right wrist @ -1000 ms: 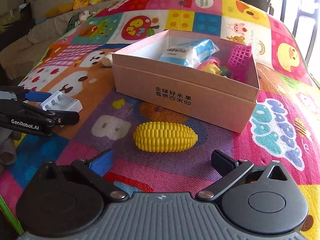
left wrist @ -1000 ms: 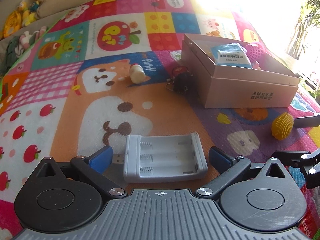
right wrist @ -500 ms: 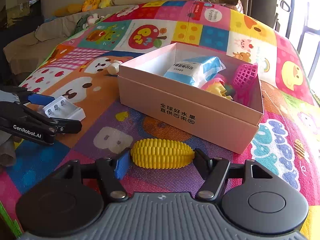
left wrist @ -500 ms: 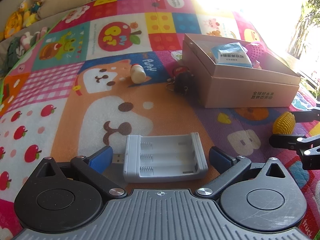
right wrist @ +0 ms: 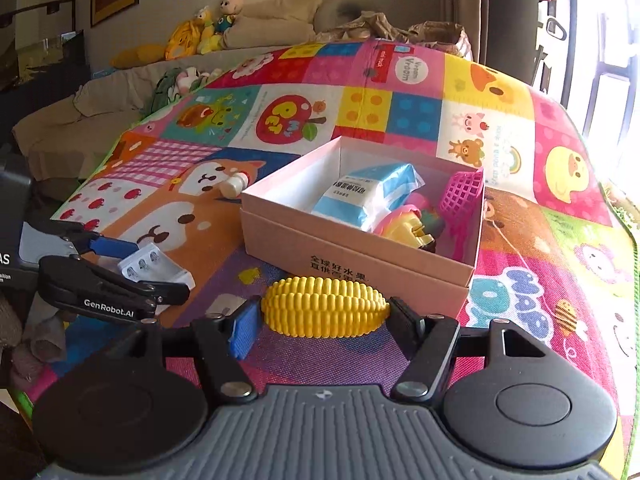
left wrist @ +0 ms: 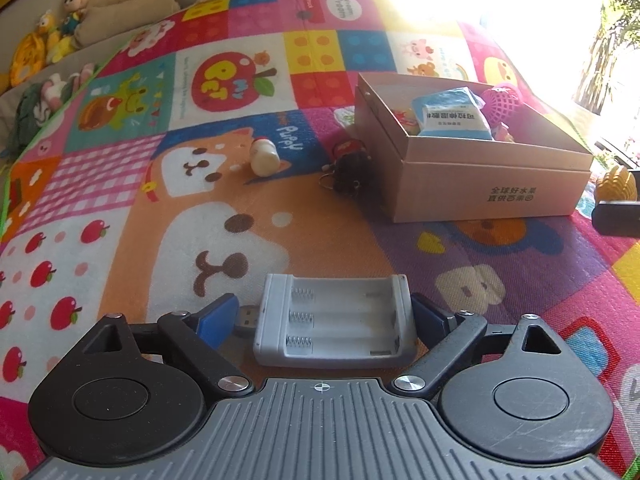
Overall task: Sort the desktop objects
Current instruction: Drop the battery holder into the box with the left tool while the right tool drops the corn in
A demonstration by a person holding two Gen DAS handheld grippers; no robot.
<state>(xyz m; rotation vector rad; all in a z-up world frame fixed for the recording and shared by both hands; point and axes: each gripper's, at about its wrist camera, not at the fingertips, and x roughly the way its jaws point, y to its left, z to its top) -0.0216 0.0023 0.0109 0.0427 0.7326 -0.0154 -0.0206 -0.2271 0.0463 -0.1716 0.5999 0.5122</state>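
A grey battery charger [left wrist: 340, 344] with a USB plug lies on the colourful mat between the fingers of my left gripper [left wrist: 324, 314]. Its jaws are closing: the right pad is at the charger's side, while the left pad is still off the body, beside the plug. My right gripper [right wrist: 324, 322] is shut on a yellow toy corn [right wrist: 324, 304], one pad on each end, and holds it just above the mat in front of the pink cardboard box [right wrist: 360, 256]. The corn [left wrist: 614, 184] also shows at the right edge of the left wrist view.
The open box [left wrist: 480, 192] holds a blue-white packet [left wrist: 452, 116], a pink mesh ball [left wrist: 502, 100] and a yellow-pink toy [right wrist: 412, 224]. A small white bottle [left wrist: 264, 156] and a dark furry keychain [left wrist: 352, 168] lie left of the box. Plush toys sit on the sofa behind.
My right gripper closed on the toy corn and lifted it off the mat toward the box. The left gripper's pads came slightly inward around the charger; that hand stayed put.
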